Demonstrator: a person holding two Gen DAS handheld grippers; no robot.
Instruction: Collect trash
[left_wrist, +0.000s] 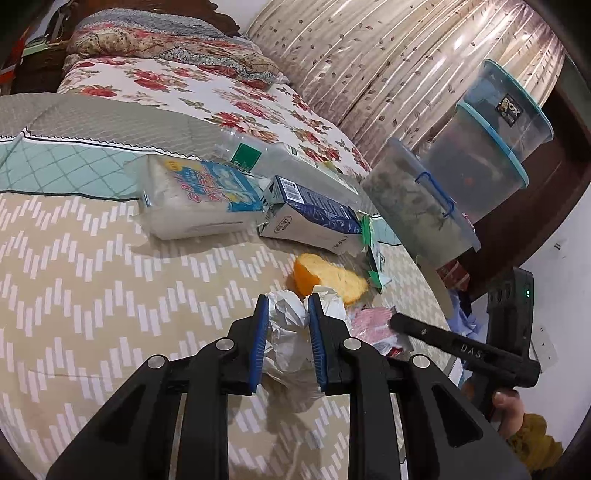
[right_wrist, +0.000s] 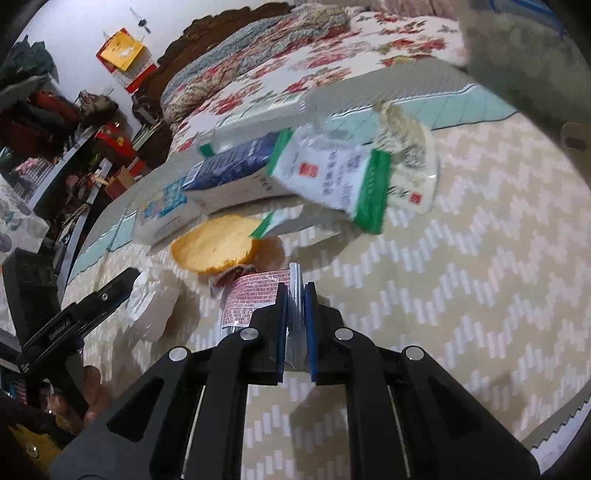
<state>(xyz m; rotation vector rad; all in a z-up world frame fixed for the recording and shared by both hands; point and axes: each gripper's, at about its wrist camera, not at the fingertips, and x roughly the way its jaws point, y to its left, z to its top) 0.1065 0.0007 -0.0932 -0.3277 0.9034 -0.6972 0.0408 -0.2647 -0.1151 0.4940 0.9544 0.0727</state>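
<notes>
My left gripper (left_wrist: 284, 299) pinches crumpled white paper (left_wrist: 286, 332) on the bed (left_wrist: 92, 277); right gripper (right_wrist: 295, 288) clamps red wrapper (right_wrist: 255, 291). Bread slice (left_wrist: 328, 277) lies just ahead, nearer left.

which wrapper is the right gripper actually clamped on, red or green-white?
The red wrapper. The right gripper has its jaws shut on its silvery edge; the green-and-white packets lie loose farther up the bedspread, untouched.

A crumpled white paper wad (left_wrist: 288, 332) and a flattened red-printed foil wrapper (right_wrist: 255, 295) lie side by side on the bed near its edge. Beyond them lie a slice of bread (left_wrist: 328, 277), a green-and-white packet (right_wrist: 332, 181), and a blue carton (left_wrist: 314, 218) on its side.
</notes>
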